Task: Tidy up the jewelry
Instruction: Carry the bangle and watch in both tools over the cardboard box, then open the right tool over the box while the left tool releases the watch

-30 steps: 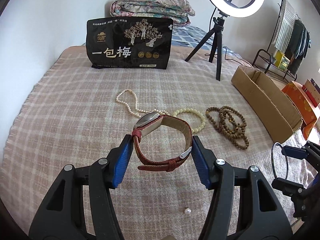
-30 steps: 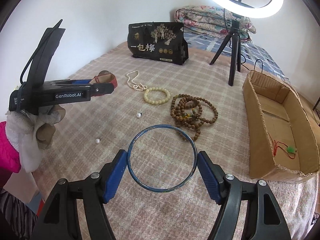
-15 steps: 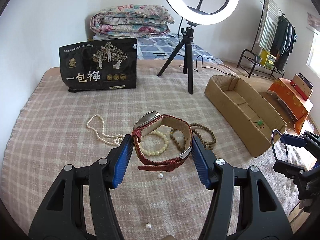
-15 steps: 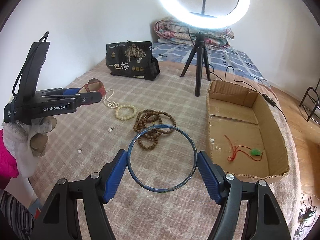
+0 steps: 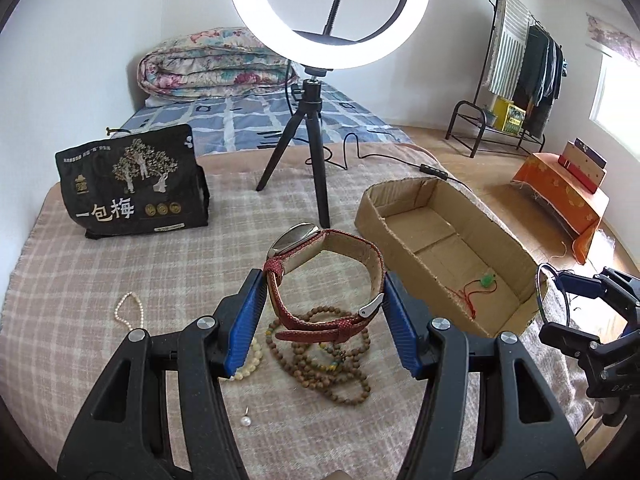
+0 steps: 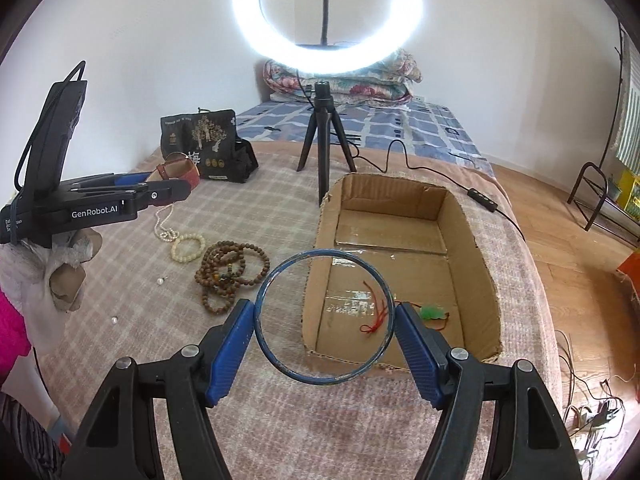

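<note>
With left gripper (image 5: 324, 300) jaws clamping the red-strapped watch (image 5: 320, 280) and right gripper (image 6: 325, 320) jaws clamping the blue bangle (image 6: 324, 318), carry both level over the cardboard box (image 6: 486, 280) at 1 o'clock, releasing low beside the green pendant (image 6: 434, 312)

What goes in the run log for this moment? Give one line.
left gripper: jaws shut on red watch | right gripper: jaws shut on blue bangle | cardboard box: holds green pendant | bead bracelets: on blanket

cream bracelet (image 5: 248, 364) half hidden behind tongs
</note>
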`<move>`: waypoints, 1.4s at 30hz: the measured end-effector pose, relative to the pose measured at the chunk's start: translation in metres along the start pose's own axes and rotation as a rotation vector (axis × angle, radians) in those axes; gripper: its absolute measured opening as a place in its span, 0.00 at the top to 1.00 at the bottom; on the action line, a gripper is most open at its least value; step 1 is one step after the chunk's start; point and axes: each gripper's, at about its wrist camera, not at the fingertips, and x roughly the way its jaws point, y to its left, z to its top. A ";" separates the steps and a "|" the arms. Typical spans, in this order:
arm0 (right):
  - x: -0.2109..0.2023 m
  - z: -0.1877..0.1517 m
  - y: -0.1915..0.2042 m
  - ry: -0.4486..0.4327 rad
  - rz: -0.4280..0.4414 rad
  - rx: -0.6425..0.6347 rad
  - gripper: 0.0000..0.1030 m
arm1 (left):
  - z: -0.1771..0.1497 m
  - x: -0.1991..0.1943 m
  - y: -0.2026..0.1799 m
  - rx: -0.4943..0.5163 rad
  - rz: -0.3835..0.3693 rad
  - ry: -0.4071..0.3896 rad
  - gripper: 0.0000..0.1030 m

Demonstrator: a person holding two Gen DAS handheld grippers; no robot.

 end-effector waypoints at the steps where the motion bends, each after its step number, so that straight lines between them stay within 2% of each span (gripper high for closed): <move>1: 0.000 0.001 -0.004 0.000 -0.005 0.004 0.29 | 0.003 0.004 -0.003 0.001 -0.007 -0.002 0.41; 13: 0.020 0.009 -0.046 0.017 -0.044 0.047 0.29 | 0.035 0.054 -0.044 0.032 -0.064 0.003 0.41; 25: 0.044 0.007 -0.065 0.049 -0.047 0.071 0.29 | 0.052 0.107 -0.087 0.061 -0.101 0.036 0.41; 38: 0.059 0.005 -0.072 0.062 -0.041 0.087 0.28 | 0.059 0.131 -0.115 0.084 -0.077 0.038 0.39; 39: 0.059 0.005 -0.072 0.061 -0.044 0.088 0.27 | 0.060 0.132 -0.115 0.082 -0.075 0.040 0.35; 40: 0.059 0.005 -0.072 0.059 -0.052 0.087 0.22 | 0.060 0.132 -0.114 0.078 -0.072 0.041 0.28; 42: 0.057 0.005 -0.070 0.045 -0.071 0.081 0.11 | 0.061 0.130 -0.112 0.067 -0.070 0.030 0.25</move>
